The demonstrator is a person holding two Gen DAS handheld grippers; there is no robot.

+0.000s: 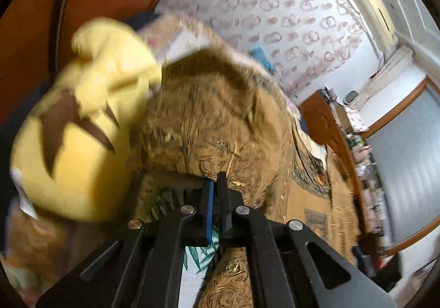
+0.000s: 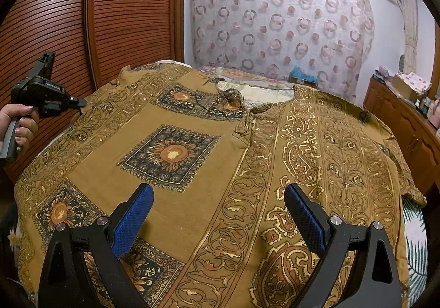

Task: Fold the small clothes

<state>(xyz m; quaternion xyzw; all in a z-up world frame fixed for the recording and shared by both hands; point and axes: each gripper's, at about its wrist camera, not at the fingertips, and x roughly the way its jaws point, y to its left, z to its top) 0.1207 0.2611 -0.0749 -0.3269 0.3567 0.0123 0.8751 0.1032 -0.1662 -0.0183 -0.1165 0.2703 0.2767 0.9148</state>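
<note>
While my right gripper (image 2: 218, 214) hangs spread and empty over the brown patterned shirt (image 2: 192, 159) lying on the bed, my left gripper (image 1: 217, 184), pressed together, sits at the shirt's edge at the frame's left, nearer its sleeve.

Left tongs (image 1: 217, 184) closed (tilted downward); right tongs (image 2: 218, 214) spread wide.

Two grippers, the left gripper (image 2: 79, 102) and the right gripper (image 2: 218, 214); one brown patterned garment (image 2: 220, 159); one yellow cloth (image 1: 82, 121); one ringed curtain (image 2: 280, 24).
</note>
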